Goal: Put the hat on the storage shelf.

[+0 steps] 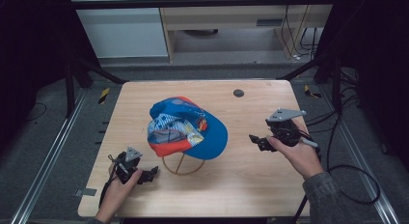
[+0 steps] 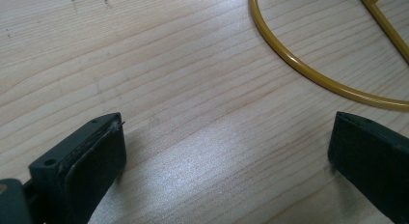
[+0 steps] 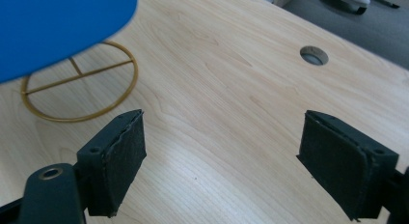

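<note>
A cap (image 1: 188, 127), blue with an orange band and a patterned front panel, is sitting on a thin yellow wire stand (image 1: 181, 167) near the middle of the wooden table (image 1: 251, 175). The cap's blue brim is pointing toward the right edge and a little toward the near edge. The stand's round base ring is lying flat on the wood, showing just under the cap on its near side.

The left gripper (image 1: 150, 174) is being held in a hand (image 1: 118, 185) close to the near left corner, its tips pointing at the stand's ring and stopping just short of it. In the left gripper view its jaws are standing wide apart with only bare wood between them, and the yellow ring (image 2: 308, 69) is curving across the top right, apart from both jaws.

The right gripper (image 1: 255, 141) is being held in the other hand (image 1: 301, 156) near the right edge, pointing toward the cap and well apart from it. In the right gripper view its jaws are also spread wide over bare wood, with the blue brim (image 3: 58, 26) filling the top left, the ring (image 3: 79, 84) below it, and a small round hole (image 3: 313, 55) in the table toward the far edge.
</note>
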The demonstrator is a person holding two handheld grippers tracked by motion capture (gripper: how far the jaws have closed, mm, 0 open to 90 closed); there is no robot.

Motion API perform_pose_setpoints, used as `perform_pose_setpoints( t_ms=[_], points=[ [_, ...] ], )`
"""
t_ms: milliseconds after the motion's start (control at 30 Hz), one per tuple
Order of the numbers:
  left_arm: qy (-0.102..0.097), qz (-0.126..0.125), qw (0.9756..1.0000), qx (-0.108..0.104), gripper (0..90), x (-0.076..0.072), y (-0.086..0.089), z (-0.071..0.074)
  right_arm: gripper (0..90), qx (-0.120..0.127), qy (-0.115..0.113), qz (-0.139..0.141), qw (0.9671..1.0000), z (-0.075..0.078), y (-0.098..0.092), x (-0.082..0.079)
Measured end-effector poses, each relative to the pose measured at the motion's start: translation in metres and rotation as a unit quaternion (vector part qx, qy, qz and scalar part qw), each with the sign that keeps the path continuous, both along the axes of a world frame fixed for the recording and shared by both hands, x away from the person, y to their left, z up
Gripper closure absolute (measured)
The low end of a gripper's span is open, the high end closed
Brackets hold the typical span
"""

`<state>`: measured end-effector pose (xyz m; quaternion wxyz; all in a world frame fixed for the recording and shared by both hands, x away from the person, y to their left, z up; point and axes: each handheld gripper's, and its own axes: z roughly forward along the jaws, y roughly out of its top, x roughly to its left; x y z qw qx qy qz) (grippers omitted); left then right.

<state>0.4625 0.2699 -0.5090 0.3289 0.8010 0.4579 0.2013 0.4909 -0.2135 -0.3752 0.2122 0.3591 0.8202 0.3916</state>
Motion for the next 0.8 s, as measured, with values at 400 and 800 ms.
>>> perform_pose_setpoints(
  t_ms=[400, 800],
  points=[
    [0.000, 0.000, 1.0000, -0.001, 0.0, 0.000, 0.000, 0.000, 14.4, 0.000, 0.019, -0.013, 0.9997, -0.036, -0.009, -0.004],
    [-0.001, 0.001, 1.0000, -0.002, 0.0, 0.000, 0.000, 0.000, 15.5, -0.006, 0.044, -0.029, 0.9986, -0.071, -0.014, -0.007]
  ],
)
